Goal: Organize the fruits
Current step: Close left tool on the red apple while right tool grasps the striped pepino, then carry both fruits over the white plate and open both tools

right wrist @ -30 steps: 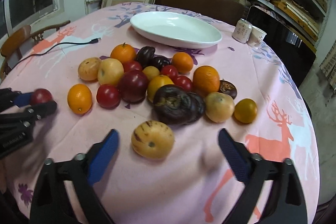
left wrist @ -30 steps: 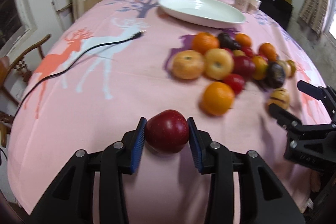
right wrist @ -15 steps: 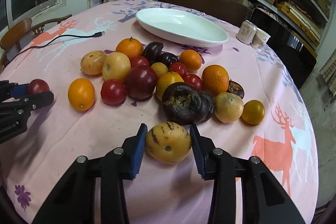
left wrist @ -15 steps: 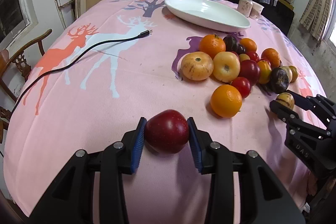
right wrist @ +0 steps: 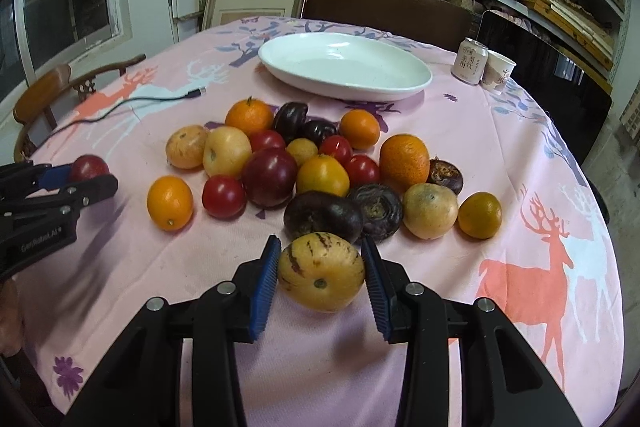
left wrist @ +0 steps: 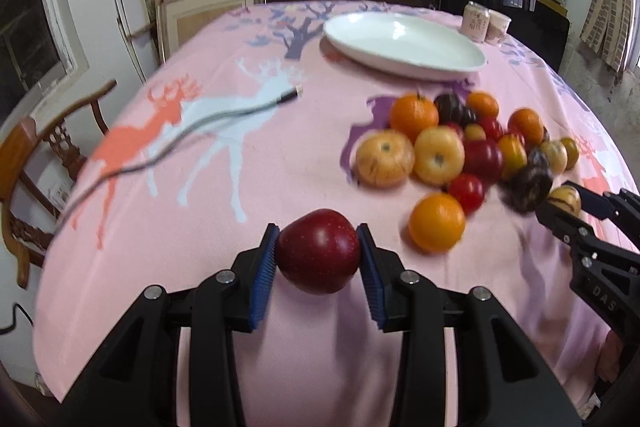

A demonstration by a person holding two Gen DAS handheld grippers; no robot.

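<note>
My left gripper (left wrist: 318, 257) is shut on a dark red apple (left wrist: 319, 256), held above the pink tablecloth near its front edge; it shows at the left of the right wrist view (right wrist: 76, 175). My right gripper (right wrist: 320, 277) is shut on a yellow melon with purple streaks (right wrist: 321, 270), in front of a pile of several oranges, tomatoes, yellow and dark purple fruits (right wrist: 312, 167). That gripper and melon (left wrist: 565, 200) show at the right of the left wrist view. An empty white oval plate (right wrist: 346, 67) sits behind the pile.
A black cable (left wrist: 168, 139) lies across the cloth's left half. A drink can (right wrist: 474, 61) and a paper cup (right wrist: 498, 71) stand right of the plate. A wooden chair (left wrist: 36, 167) is left of the table, shelves behind.
My right gripper closed on the yellow melon, having been wide open a second ago. The left gripper has risen with the red apple and tilted toward the plate.
</note>
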